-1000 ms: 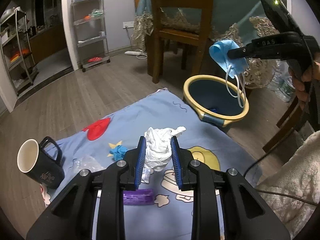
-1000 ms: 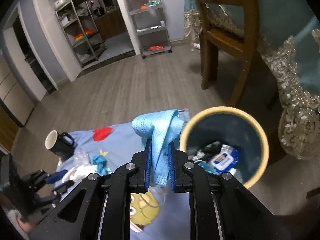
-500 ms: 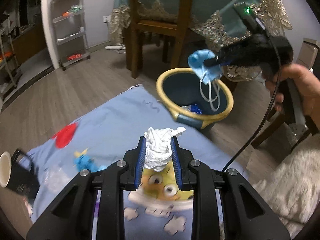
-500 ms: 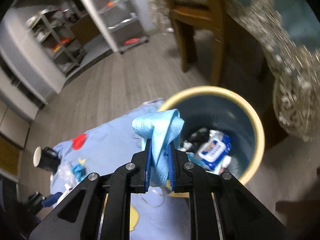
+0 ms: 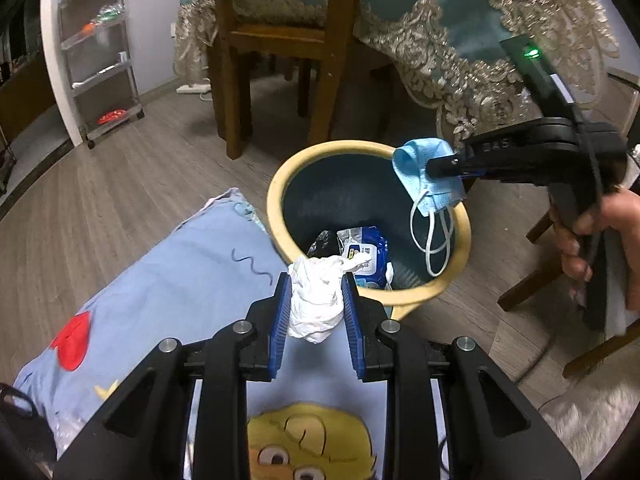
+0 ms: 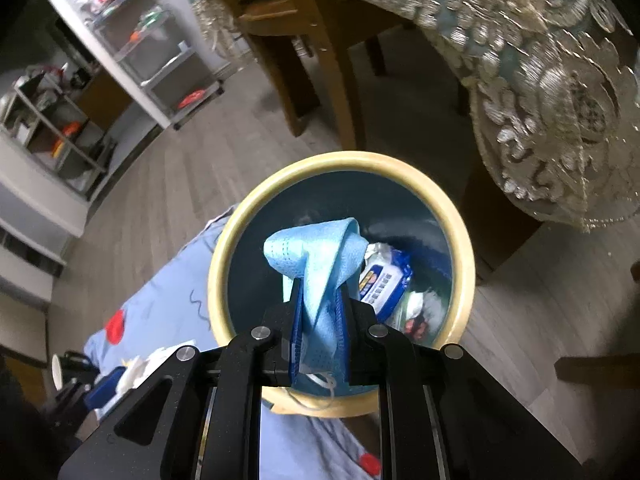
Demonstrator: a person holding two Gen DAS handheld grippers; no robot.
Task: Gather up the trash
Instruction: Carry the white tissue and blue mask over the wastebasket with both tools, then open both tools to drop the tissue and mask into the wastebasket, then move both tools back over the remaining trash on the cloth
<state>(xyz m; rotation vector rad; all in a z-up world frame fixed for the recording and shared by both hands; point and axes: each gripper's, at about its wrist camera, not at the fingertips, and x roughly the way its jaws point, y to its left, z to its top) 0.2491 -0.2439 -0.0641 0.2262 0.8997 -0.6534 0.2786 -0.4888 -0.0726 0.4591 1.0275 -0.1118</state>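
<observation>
My left gripper point(image 5: 316, 300) is clamped on a crumpled white tissue point(image 5: 314, 304), which sits between the blue pads with its upper end poking past the fingertips toward the bin. It hangs over the near edge of the blue cartoon blanket point(image 5: 168, 280), just short of the bin's near rim. My right gripper point(image 6: 320, 312) is closed narrow on a folded blue face mask point(image 6: 320, 256), held directly above the bin mouth; from the left wrist view the mask's white ear loops point(image 5: 434, 240) dangle down across the far rim. The yellow-rimmed bin point(image 5: 280, 184) stands on the wood floor against the blanket's corner and already holds a blue wipes packet point(image 5: 366, 256) and other scraps. Behind it stand a wooden chair point(image 5: 280, 40) and a table with a lace-edged cloth point(image 5: 460, 60). Risks as I judge them: the loops could snag on the rim or on a pad at release, leaving the mask draped outside; the tissue, released from its present place, would likely fall on the blanket or strike the rim; both grippers converging on one opening could collide.
</observation>
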